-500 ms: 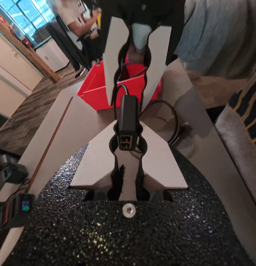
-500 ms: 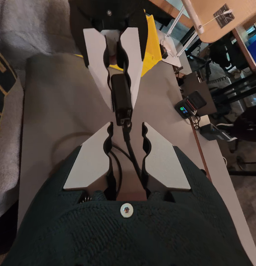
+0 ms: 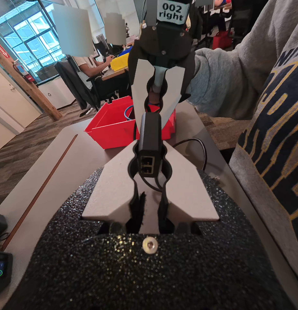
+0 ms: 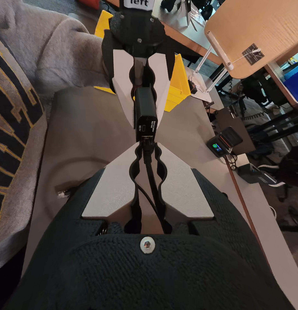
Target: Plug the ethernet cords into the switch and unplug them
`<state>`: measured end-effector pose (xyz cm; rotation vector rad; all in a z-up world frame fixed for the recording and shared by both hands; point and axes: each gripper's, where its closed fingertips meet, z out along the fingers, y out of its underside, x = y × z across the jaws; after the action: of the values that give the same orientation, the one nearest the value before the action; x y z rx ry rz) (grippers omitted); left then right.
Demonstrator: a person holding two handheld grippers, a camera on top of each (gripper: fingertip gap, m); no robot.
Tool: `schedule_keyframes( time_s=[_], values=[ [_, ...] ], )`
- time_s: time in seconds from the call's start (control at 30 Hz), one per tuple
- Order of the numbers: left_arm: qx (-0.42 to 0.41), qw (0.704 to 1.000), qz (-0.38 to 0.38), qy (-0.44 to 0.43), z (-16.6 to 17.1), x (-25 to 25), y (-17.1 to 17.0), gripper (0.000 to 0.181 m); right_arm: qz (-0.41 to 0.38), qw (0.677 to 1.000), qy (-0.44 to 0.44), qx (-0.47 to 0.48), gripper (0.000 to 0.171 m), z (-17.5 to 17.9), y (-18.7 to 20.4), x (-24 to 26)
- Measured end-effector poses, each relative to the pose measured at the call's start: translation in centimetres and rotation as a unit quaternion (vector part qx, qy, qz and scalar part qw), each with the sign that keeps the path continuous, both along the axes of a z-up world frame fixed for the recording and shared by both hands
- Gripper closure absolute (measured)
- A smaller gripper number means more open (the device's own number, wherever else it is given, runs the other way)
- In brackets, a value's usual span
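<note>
The switch point(image 3: 150, 134) is a small black box held up over the grey table point(image 3: 74, 159). My left gripper point(image 3: 150, 144) is shut on its near end, where two empty ports face the left wrist camera. In the right wrist view the switch point(image 4: 145, 107) has a black ethernet plug point(image 4: 147, 146) seated in its end port. My right gripper point(image 4: 147, 145) is shut on that plug, and the black cord point(image 4: 150, 176) runs back between its fingers. The two grippers face each other tip to tip. A second loose plug point(image 4: 62, 193) lies on the table.
A red bin point(image 3: 111, 127) stands at the table's far end in the left view and a yellow bin point(image 4: 176, 87) behind the left gripper in the right view. A small device with a lit screen point(image 4: 218, 147) sits at the table edge. A grey sleeve point(image 3: 228, 80) borders one side.
My right gripper has moved forward and narrowed onto the plug at the switch. Both grippers and the switch have lifted and tilted a little.
</note>
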<state>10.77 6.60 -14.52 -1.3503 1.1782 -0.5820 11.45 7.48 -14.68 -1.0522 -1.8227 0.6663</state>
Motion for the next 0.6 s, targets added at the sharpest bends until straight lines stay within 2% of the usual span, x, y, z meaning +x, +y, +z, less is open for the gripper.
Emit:
schedule_keyframes(
  time_s=[0.03, 0.33, 0.6],
  values=[
    [0.001, 1.000, -0.006, -0.009, 0.3, 0.1, -0.2, 0.160, 0.008, 1.000, 0.004, -0.004, 0.158, 0.2, -0.3, 0.1],
    [-0.049, 0.983, -0.171, -0.054, 2.6, 2.1, -4.9, 0.160, 0.173, 0.979, -0.018, -0.109, 0.158, 2.2, -5.8, 2.3],
    [-0.050, 0.983, -0.177, -0.002, 1.7, 3.0, -6.0, 0.160, 0.181, 0.978, -0.044, -0.097, 0.158, 1.5, -6.8, 3.4]
  ],
)
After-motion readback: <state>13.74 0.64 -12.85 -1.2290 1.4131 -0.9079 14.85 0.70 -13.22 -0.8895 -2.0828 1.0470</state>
